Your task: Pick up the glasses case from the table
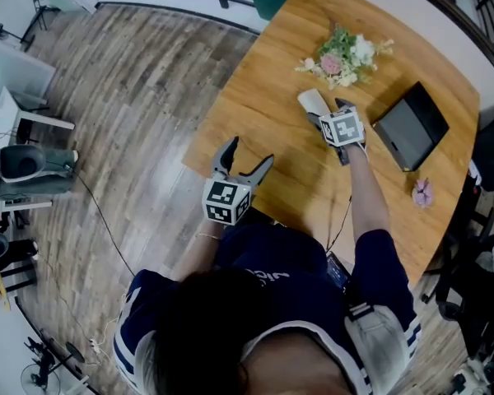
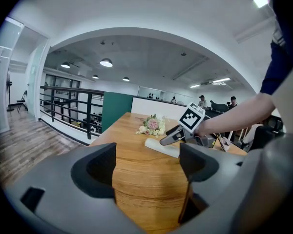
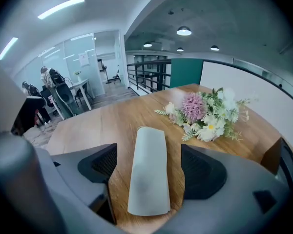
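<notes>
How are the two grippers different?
The right gripper has the case lying between its jaws; the left gripper has only bare table between its. The right one is out near the flowers; the left one is at the table's near edge. Both are open, and neither grips anything.

- An open-plan office: glass-walled rooms (image 3: 88, 52), a white desk (image 3: 81, 84), swivel chairs (image 3: 62, 97).
- Round ceiling lamps (image 3: 184, 31), a black railing (image 2: 68, 106), wood-plank floor (image 1: 148, 97).
- People (image 2: 201, 101) at the far end.
</notes>
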Demonstrator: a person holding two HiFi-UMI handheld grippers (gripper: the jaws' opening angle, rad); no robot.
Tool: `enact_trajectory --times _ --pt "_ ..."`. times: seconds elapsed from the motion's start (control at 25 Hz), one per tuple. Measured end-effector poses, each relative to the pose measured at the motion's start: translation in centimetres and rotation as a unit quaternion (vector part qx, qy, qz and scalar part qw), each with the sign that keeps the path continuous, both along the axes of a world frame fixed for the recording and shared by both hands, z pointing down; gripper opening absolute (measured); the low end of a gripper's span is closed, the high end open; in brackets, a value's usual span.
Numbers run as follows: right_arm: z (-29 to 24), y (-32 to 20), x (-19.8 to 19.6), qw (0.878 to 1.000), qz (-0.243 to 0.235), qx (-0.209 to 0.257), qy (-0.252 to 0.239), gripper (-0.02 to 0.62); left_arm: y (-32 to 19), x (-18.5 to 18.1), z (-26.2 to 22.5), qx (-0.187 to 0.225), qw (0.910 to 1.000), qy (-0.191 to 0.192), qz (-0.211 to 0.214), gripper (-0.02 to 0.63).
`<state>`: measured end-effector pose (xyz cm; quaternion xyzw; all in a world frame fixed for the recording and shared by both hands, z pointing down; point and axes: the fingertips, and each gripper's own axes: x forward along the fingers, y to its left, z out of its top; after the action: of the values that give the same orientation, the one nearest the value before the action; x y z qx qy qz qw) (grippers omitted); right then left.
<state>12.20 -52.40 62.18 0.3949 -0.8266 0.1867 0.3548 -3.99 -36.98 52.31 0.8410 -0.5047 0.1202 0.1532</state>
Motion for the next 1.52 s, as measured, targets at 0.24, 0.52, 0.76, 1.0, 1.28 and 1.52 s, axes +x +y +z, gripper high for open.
enact_trajectory --times 0.24,0.52,0.76,1.0,1.28,1.52 --pt "4.0 -0.4 -0.8 0.998 -0.017 -0.046 0.031 0.422 -0.4 -2.1 0.7 -0.016 0.9997 -0.014 -0.012 0.405" --pt "5.4 -0.4 -1.0 0.998 -0.017 -0.053 0.026 0.434 -0.6 -3.0 1.4 -0.03 0.9994 -0.013 -0.014 0.405" --pt "5.3 -0.5 -1.0 0.997 -0.006 -0.066 0.042 0.31 -0.4 -2.5 2.3 -0.041 0.9991 -0.003 0.001 0.401" --pt "5.5 0.0 -1.1 0.996 0.009 -0.077 0.039 0.302 -0.2 -3.1 2.3 -0.042 0.9991 0.003 -0.003 0.393" --pt "2.5 0.0 -2.0 1.0 0.011 -0.013 0.024 0.302 0.0 -3.8 2.0 -0.036 0.9993 0.006 -0.008 0.39" --pt "-1.3 0.5 -1.8 0.999 0.007 0.03 0.01 0.302 0.6 -2.2 1.6 -0.025 0.9996 0.013 0.009 0.39"
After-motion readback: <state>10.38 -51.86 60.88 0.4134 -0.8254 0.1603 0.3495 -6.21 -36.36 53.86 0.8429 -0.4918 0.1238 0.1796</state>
